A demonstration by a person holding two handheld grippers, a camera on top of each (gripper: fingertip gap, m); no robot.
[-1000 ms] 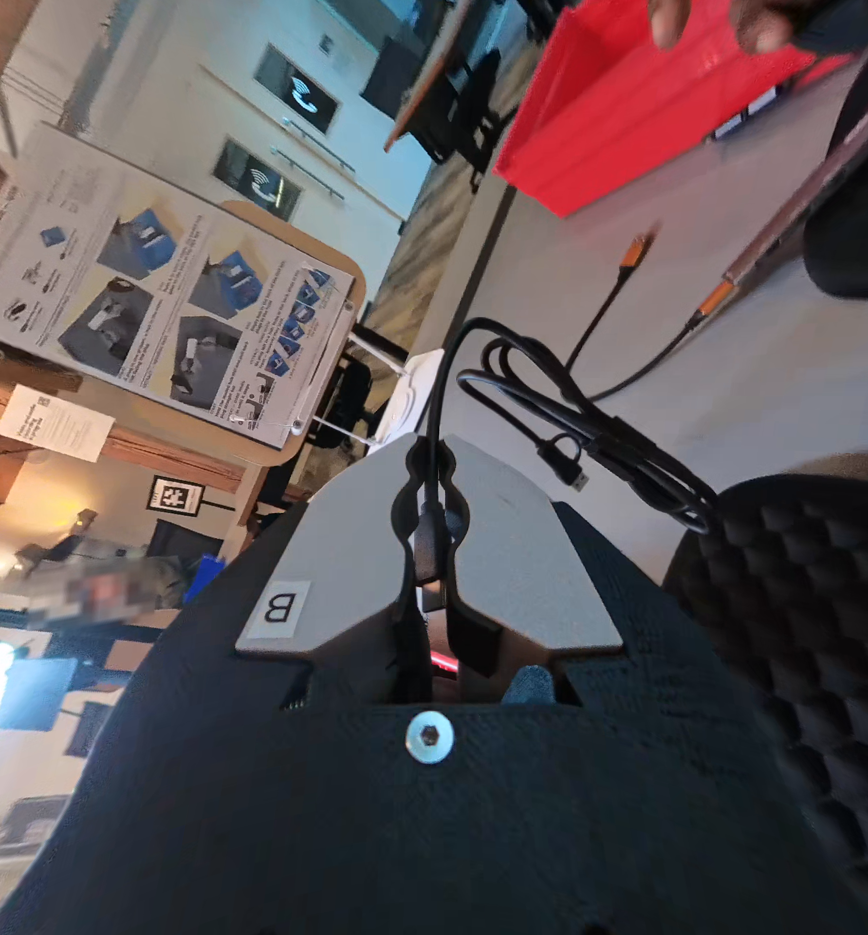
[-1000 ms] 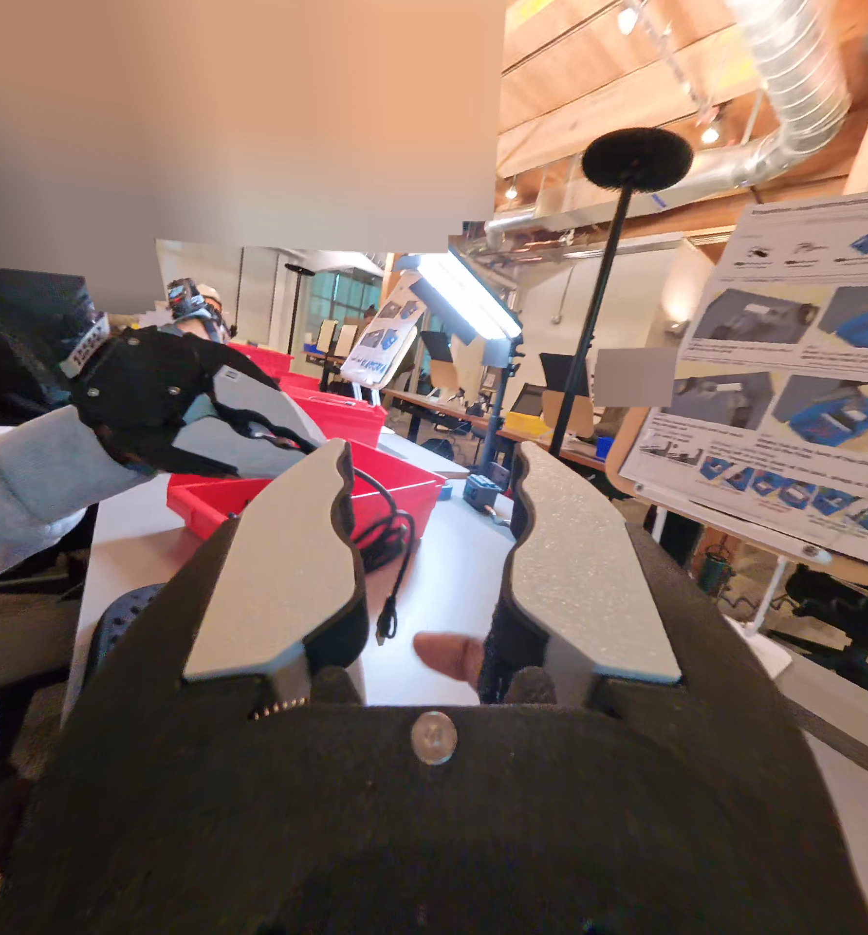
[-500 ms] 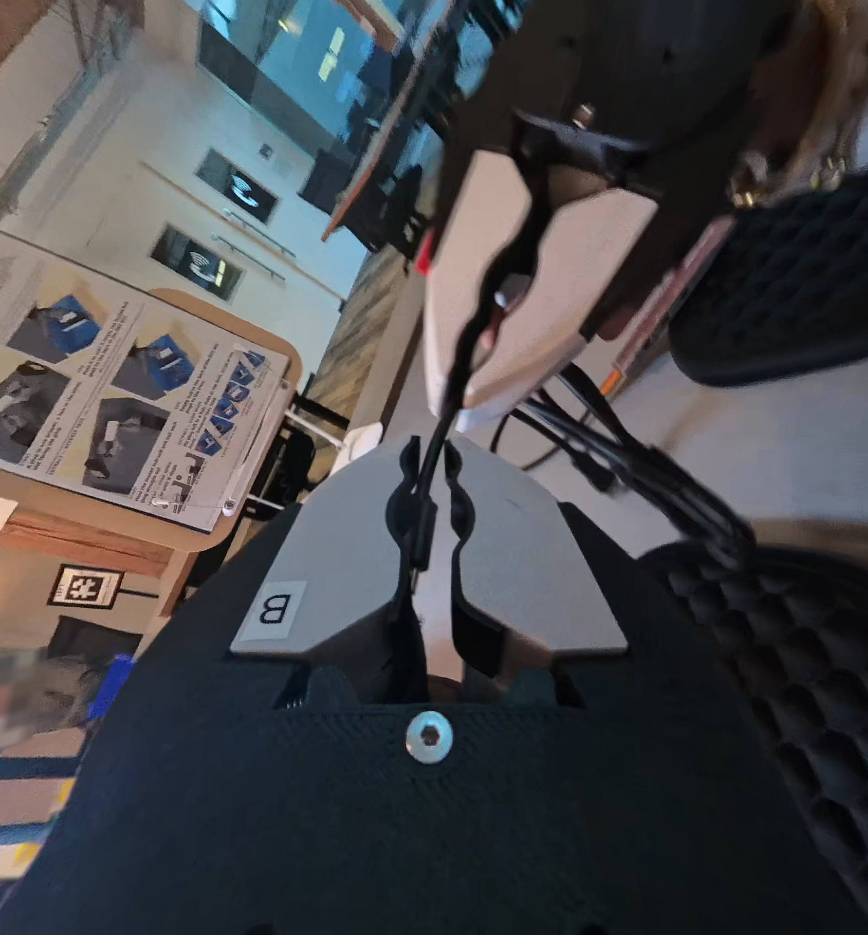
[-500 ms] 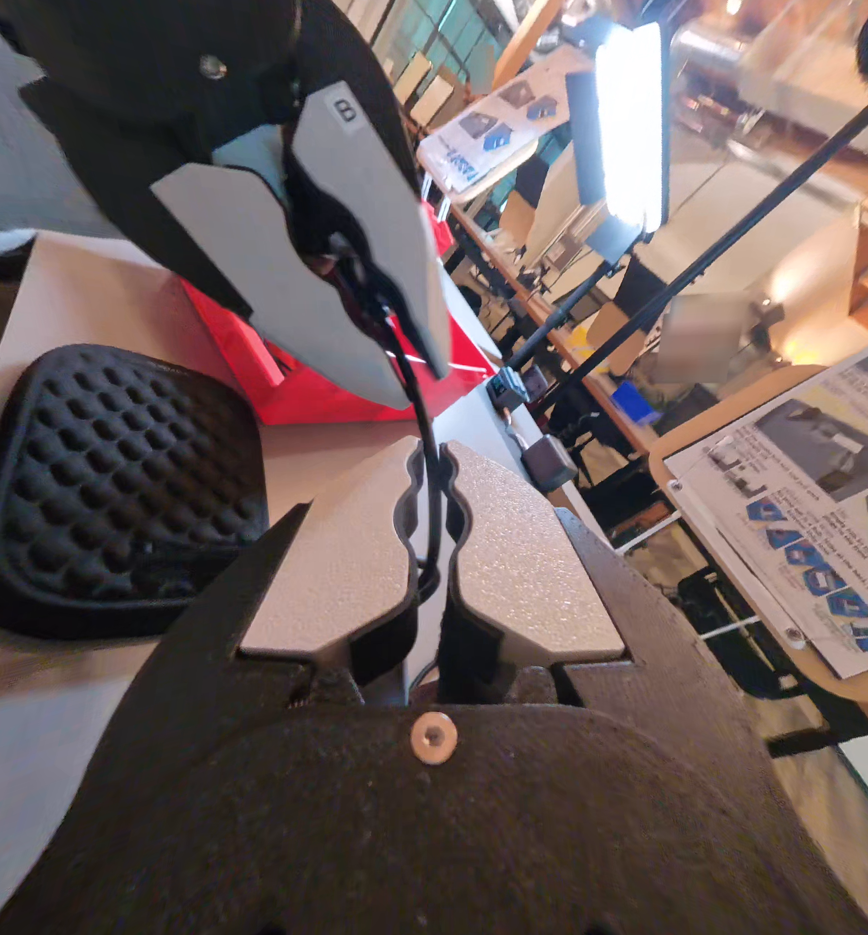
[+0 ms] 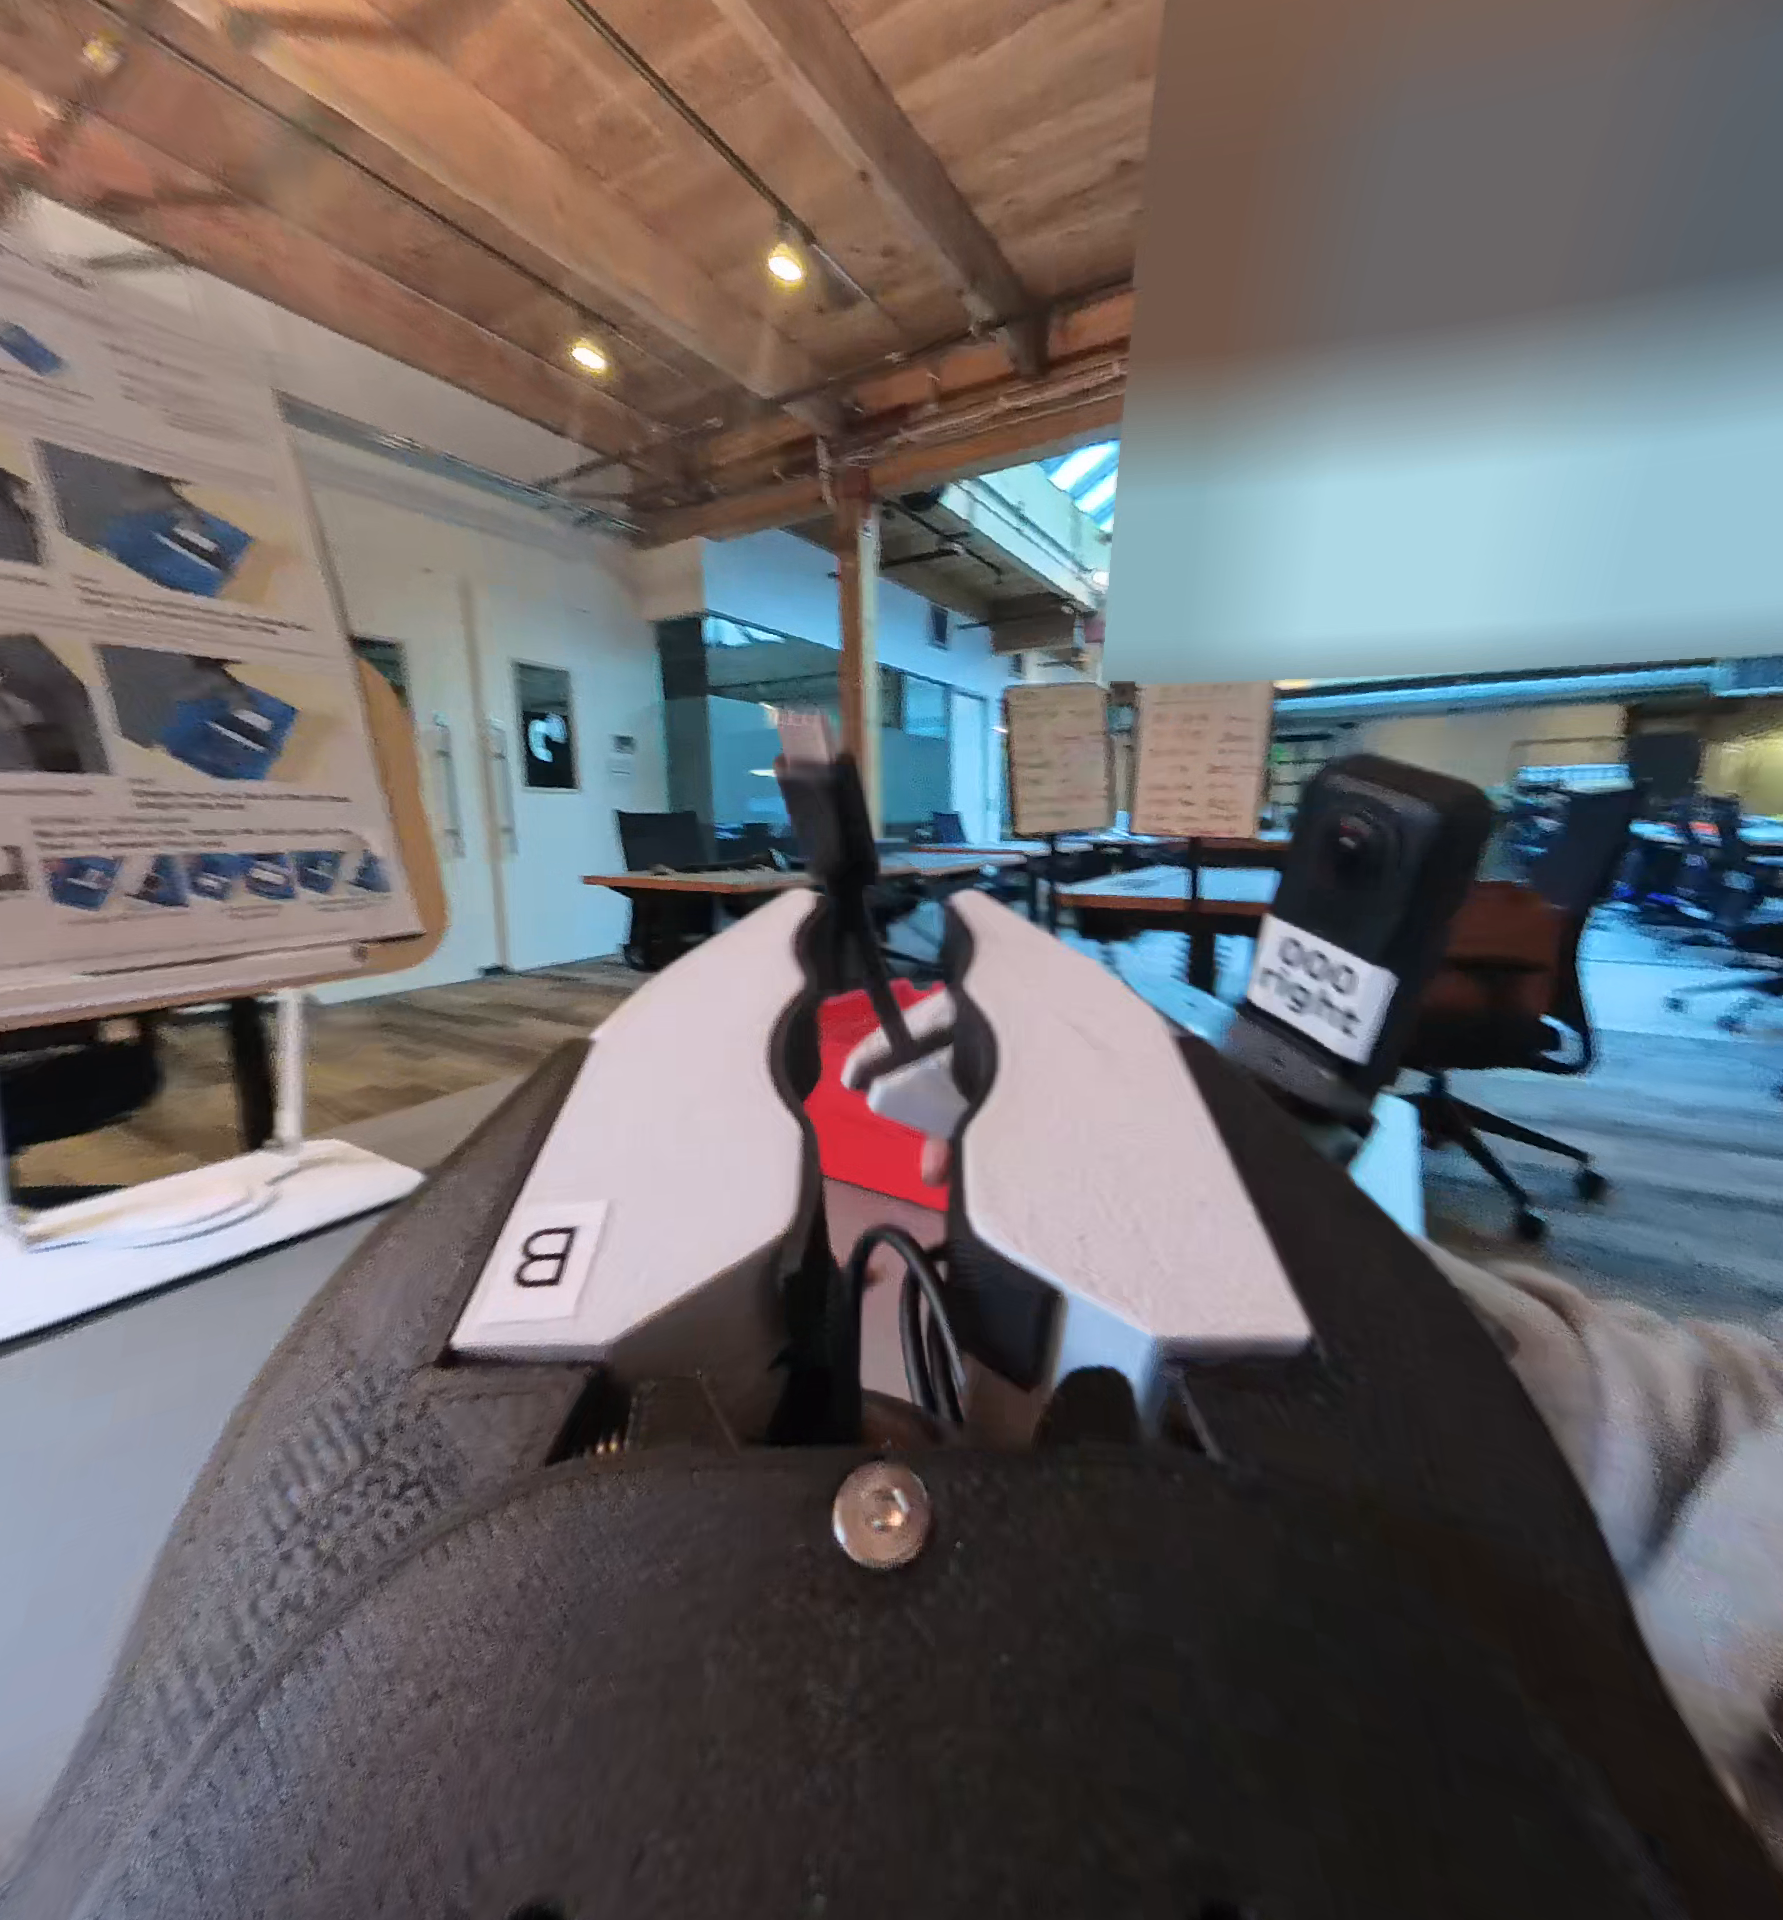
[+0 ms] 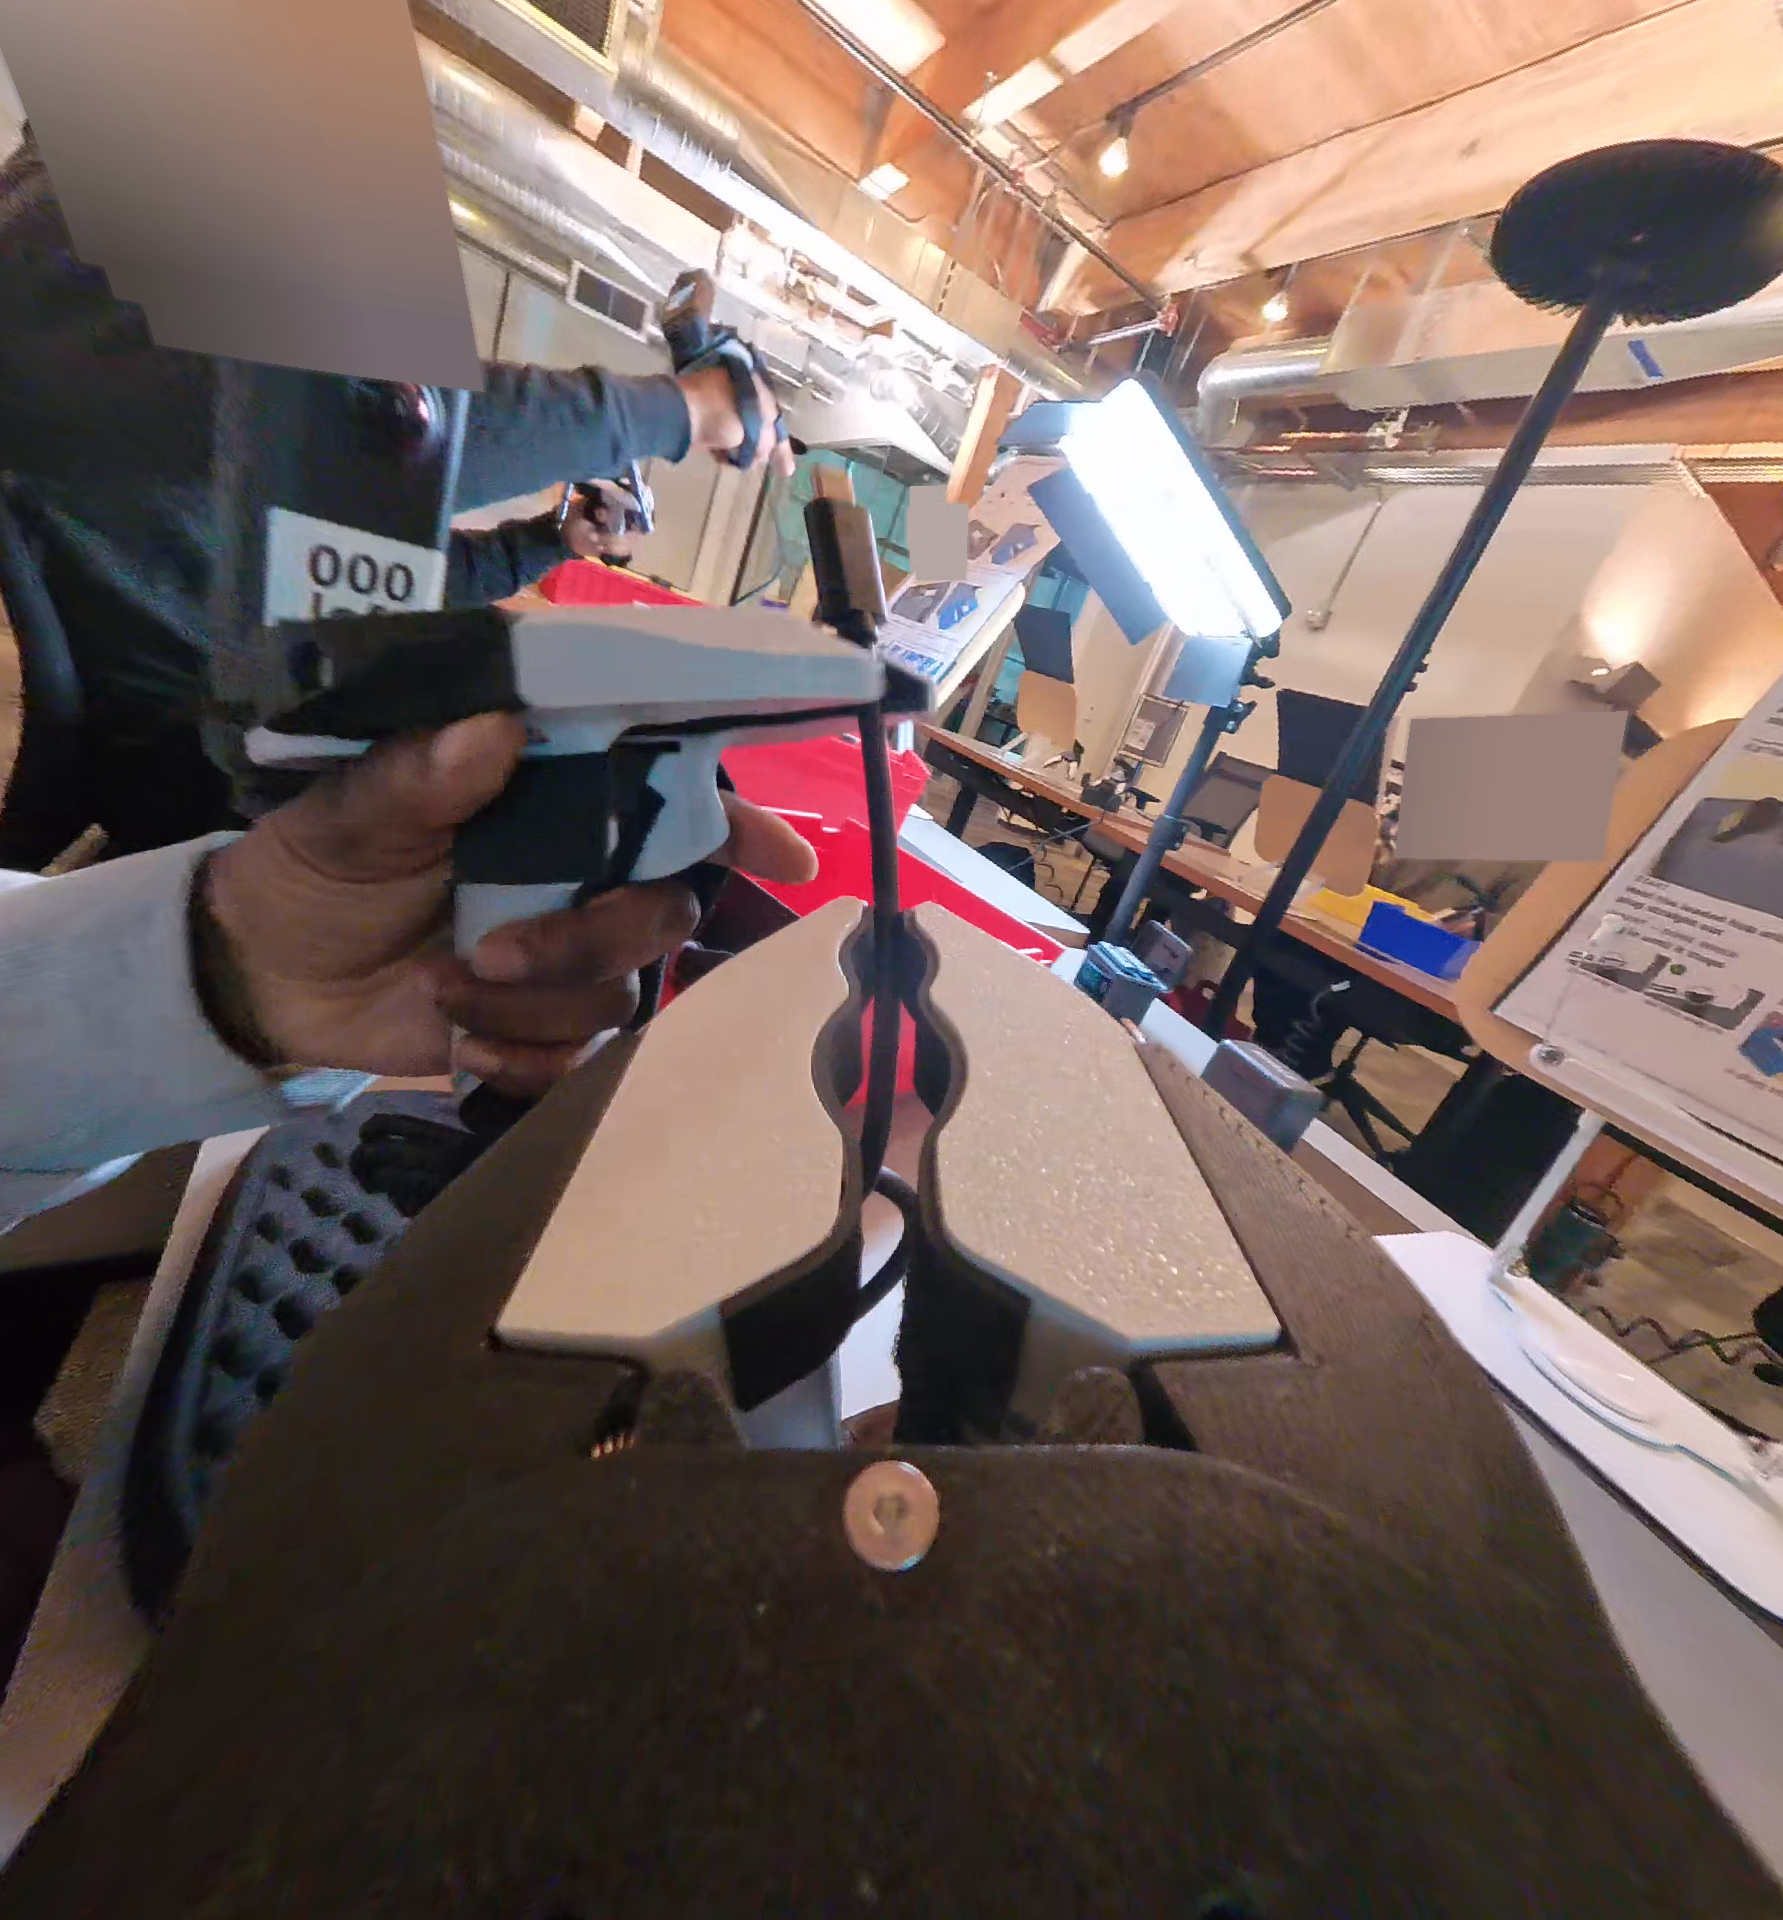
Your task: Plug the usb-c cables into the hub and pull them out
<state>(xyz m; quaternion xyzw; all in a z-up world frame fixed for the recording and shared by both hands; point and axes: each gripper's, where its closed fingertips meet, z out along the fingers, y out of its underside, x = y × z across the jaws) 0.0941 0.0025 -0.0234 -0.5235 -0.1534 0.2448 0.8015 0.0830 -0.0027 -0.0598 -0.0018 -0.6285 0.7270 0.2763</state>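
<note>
While the right gripper [image 6: 887, 940] pinches the black cable [image 6: 879, 821] near its tips, the left gripper [image 5: 879, 914] stands parted (plug [image 5: 833, 821] poking up beside one finger).

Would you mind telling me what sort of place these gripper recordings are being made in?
Probably a shared workshop or lab in a loft-style office: exposed timber ceiling, rows of work tables with a studio light panel, and an illustrated instruction board on a stand.
</note>
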